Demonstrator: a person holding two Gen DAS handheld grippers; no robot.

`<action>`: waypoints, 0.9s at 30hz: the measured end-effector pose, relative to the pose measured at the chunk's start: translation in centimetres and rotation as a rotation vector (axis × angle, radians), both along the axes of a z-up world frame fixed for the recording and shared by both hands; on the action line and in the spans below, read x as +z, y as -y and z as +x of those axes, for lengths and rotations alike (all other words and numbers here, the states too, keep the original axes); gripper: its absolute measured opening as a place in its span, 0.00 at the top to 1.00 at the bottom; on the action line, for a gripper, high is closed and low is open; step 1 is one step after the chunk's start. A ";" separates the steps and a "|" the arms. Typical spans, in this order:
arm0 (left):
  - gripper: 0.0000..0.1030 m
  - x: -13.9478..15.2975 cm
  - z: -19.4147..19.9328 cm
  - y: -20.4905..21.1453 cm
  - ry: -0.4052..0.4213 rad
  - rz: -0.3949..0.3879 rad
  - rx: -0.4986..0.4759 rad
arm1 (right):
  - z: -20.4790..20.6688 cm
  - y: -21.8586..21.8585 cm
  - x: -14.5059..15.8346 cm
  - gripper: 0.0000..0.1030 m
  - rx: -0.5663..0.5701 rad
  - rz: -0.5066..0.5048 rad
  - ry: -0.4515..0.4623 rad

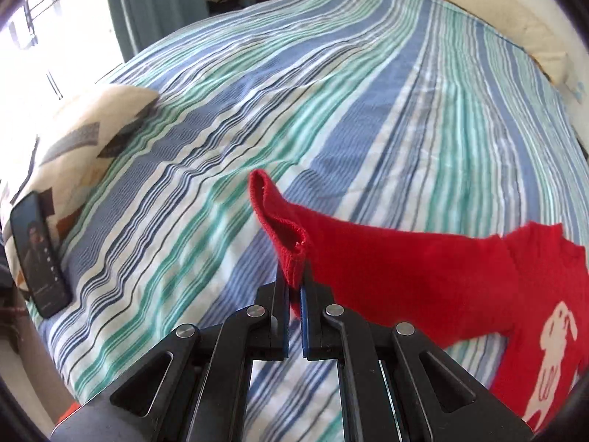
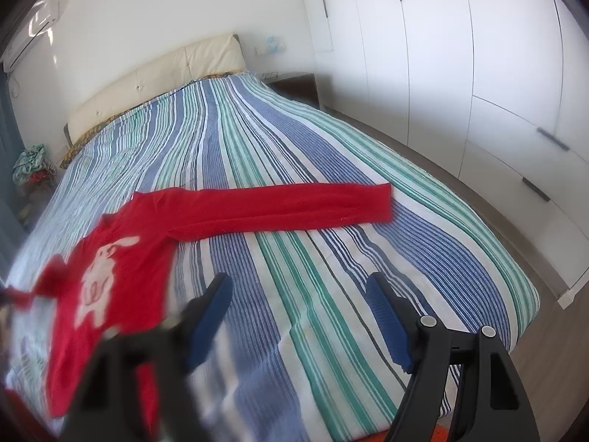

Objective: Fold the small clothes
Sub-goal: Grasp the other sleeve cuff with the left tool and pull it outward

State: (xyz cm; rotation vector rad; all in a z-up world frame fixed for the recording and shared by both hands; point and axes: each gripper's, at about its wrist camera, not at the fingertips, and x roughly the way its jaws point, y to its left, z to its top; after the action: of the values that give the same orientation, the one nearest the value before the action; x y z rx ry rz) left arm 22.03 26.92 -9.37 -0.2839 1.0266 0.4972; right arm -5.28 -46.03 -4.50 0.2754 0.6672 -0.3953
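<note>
On the striped bed: left tool clamped on a red sleeve cuff, right tool gaping with nothing in it.

Between the blue pads of the left tool (image 1: 294,287) sits the ribbed cuff (image 1: 283,228) of a red sweater (image 1: 423,276), the jaws pressed together on it; from there the sleeve runs off to the tool's right toward the body, where a white animal print (image 1: 552,353) shows. To this tool's left, near the bed's edge, lie a patterned pillow (image 1: 92,136) and a dark phone (image 1: 38,254). The right tool (image 2: 298,313) hangs over the striped bedspread (image 2: 331,276) with its jaws well apart and empty. The sweater's body (image 2: 106,276) lies to that tool's left, partly behind its blurred left finger, and the other sleeve (image 2: 294,204) stretches flat across the bed ahead of it. A white wardrobe (image 2: 460,55) stands beyond the bed on its right.
</note>
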 end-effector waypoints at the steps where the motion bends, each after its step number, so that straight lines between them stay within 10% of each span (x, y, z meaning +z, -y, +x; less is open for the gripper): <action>1: 0.98 -0.6 -0.2 -0.7 -0.008 0.000 0.018 | 0.1 -0.2 0.0 0.28 0.005 -0.005 -0.003; 27: 0.98 -6.5 -3.2 -5.6 -0.123 0.032 0.152 | -0.2 -0.1 -0.4 0.28 -0.039 -0.043 -0.050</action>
State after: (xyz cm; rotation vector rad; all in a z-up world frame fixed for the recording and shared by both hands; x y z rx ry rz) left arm 18.81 32.54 -15.84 -0.3068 1.1203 0.6746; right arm -5.47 -45.98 -4.90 0.2386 0.7024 -0.4543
